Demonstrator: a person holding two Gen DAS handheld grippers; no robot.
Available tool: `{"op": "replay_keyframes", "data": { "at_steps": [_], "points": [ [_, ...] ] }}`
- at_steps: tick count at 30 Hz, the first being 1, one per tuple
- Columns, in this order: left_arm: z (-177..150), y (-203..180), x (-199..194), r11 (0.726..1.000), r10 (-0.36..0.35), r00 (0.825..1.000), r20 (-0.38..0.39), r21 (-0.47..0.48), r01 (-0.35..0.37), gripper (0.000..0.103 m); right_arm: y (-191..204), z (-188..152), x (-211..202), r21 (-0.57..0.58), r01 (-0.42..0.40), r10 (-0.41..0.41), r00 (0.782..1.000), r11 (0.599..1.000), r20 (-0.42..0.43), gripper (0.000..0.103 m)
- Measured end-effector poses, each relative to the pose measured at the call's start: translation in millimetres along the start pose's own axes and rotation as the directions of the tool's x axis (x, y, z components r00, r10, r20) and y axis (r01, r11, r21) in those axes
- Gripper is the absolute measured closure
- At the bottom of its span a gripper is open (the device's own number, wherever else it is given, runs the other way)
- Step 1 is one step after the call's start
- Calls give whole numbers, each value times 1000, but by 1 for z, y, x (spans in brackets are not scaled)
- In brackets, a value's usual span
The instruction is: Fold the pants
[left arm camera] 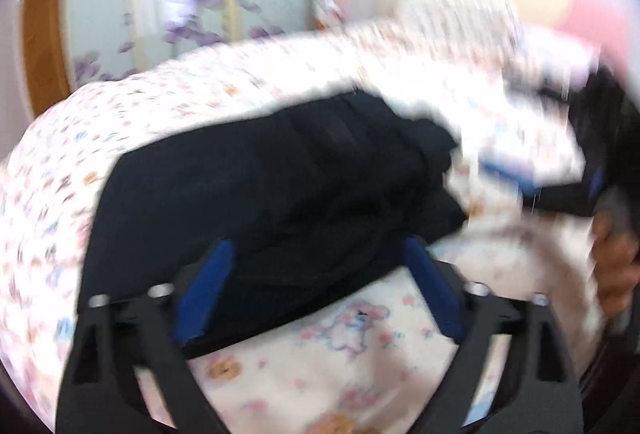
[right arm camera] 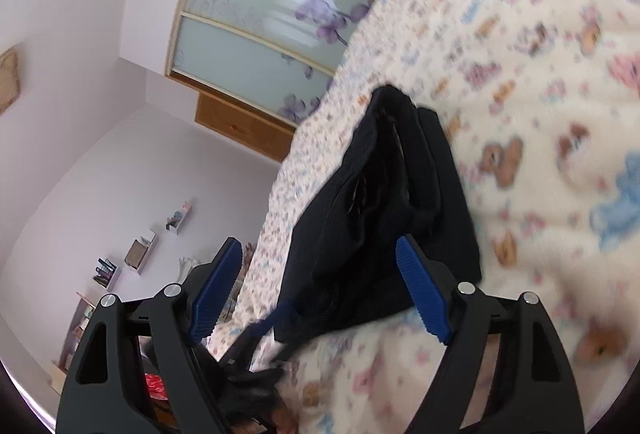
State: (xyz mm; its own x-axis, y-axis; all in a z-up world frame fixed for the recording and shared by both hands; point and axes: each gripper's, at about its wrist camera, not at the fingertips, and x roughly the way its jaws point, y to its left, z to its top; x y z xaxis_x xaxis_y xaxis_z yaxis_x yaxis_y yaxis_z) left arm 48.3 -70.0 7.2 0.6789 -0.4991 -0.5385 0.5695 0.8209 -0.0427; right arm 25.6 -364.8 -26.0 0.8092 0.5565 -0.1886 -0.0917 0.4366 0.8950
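Observation:
The dark navy pants point(left arm camera: 280, 190) lie folded in a compact bundle on the cartoon-print bedspread point(left arm camera: 340, 366). My left gripper point(left arm camera: 320, 258) is open, its blue pads either side of the bundle's near edge, holding nothing. In the right wrist view the pants point(right arm camera: 384, 202) lie just ahead of my right gripper point(right arm camera: 320, 254), which is open and empty with its blue pads wide apart. The other gripper point(left arm camera: 576, 190) shows at the far right of the left wrist view, and the left gripper's tip point(right arm camera: 260, 338) shows low in the right wrist view.
The bedspread point(right arm camera: 540, 114) covers the whole bed. A sliding wardrobe door with purple flowers point(left arm camera: 180, 6) stands behind it. Wall shelves point(right arm camera: 140, 254) hang on the pale wall. Pillows or folded bedding point(left arm camera: 460, 14) lie at the far end.

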Motion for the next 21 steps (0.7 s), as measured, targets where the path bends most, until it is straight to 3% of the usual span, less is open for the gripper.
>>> {"op": "replay_keyframes", "data": {
  "at_steps": [1,3,5,8,10,14,16,18,19,21],
  "points": [
    [-1,12,-12,999,-4,999,46,-50,6,8,-1,-1,2,12,16,-16,1000,1000,-13,22],
    [-2,32,-30,990,61,991,118,-136,-45,2,-1,-2,8,16,50,-50,998,999,-26,22],
    [-8,54,-45,968,155,971,181,-224,-112,2,0,-2,16,23,91,-90,995,996,-46,22],
    [-20,77,-58,922,277,940,201,-331,-201,2,2,-1,32,27,153,-151,986,988,-74,22],
    [-25,88,-65,893,321,925,202,-389,-225,2,0,0,42,31,190,-187,979,981,-83,22],
    [-34,103,-64,871,324,923,208,-447,-205,2,-1,1,51,28,250,-248,967,968,-59,23],
    [-37,103,-62,869,315,928,201,-453,-197,2,0,3,56,10,294,-293,955,956,-35,31],
    [-41,103,-60,870,297,934,199,-460,-179,2,0,4,62,-10,342,-342,940,940,-9,59],
    [-44,102,-58,868,293,936,196,-465,-174,2,-1,5,62,-12,356,-356,934,934,2,62],
    [-48,106,-58,860,281,940,193,-486,-157,2,-1,6,59,-10,327,-327,945,945,11,70]
  ]
}}
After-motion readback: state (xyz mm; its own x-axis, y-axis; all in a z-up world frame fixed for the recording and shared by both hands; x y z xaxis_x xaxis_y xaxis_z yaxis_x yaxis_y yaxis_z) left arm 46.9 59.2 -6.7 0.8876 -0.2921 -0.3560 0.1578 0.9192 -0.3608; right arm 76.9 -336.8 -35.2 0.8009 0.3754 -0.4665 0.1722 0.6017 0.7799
